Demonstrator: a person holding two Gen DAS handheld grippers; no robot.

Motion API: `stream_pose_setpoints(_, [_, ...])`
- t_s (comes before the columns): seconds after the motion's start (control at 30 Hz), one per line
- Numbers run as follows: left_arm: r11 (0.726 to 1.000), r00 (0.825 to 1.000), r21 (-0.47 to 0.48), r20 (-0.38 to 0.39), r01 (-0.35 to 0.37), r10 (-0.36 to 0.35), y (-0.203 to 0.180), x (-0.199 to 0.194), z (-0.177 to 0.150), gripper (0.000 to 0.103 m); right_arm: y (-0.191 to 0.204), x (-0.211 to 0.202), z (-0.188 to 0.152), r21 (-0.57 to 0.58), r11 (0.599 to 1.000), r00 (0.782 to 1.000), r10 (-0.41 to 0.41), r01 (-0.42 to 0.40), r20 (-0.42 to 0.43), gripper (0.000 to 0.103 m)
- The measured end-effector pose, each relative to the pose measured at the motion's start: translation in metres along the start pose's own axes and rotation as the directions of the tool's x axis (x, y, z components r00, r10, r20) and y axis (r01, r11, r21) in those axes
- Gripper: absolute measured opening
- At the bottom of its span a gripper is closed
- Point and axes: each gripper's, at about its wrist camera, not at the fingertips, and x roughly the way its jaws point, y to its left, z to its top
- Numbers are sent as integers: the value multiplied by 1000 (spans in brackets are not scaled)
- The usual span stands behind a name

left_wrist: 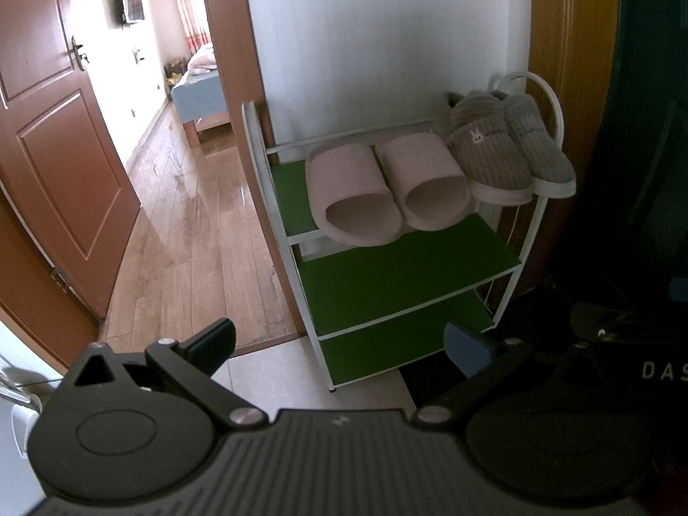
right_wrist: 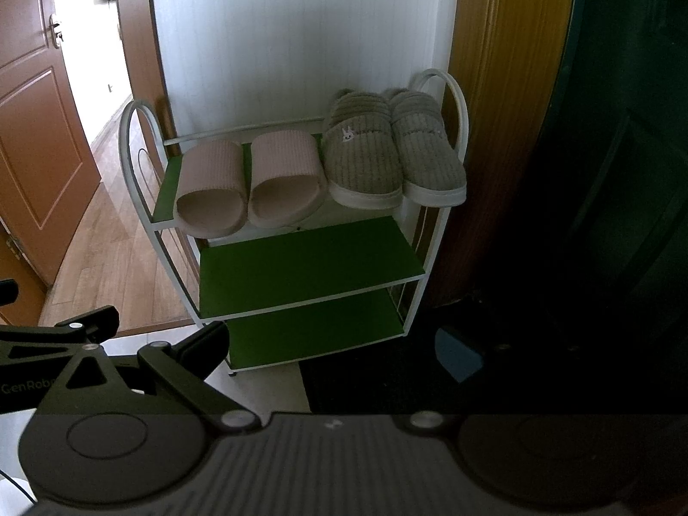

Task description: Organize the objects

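Slippers sit in two pairs on the top tier of a white-framed shoe rack [right_wrist: 434, 258] with green shelves; the pink slides [right_wrist: 249, 180] lie side by side toward the left, open heels facing out and hanging a little over the front rail; the grey corduroy slippers [right_wrist: 393, 157] rest just beside them on the right, one showing a small white rabbit mark; the middle shelf [right_wrist: 309, 264] and the bottom shelf [right_wrist: 314, 335] carry nothing; the rack stands against a white wall [right_wrist: 292, 34], between a brown open door [left_wrist: 56, 137] on the left and a dark door on the right; the left gripper [left_wrist: 344, 344] hangs in front of the rack's lower tiers, fingers spread wide and holding nothing; the right gripper [right_wrist: 333, 350] hovers likewise low before the rack, its fingers parted and empty, well apart from the footwear.
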Motion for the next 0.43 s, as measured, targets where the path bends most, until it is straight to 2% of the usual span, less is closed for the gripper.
stream_pose_setpoints(0.43, [1000, 1000, 7, -4, -2, 2, -1, -1, 0, 102, -4, 1, 1, -5, 1000, 1000, 2, -2, 0, 103])
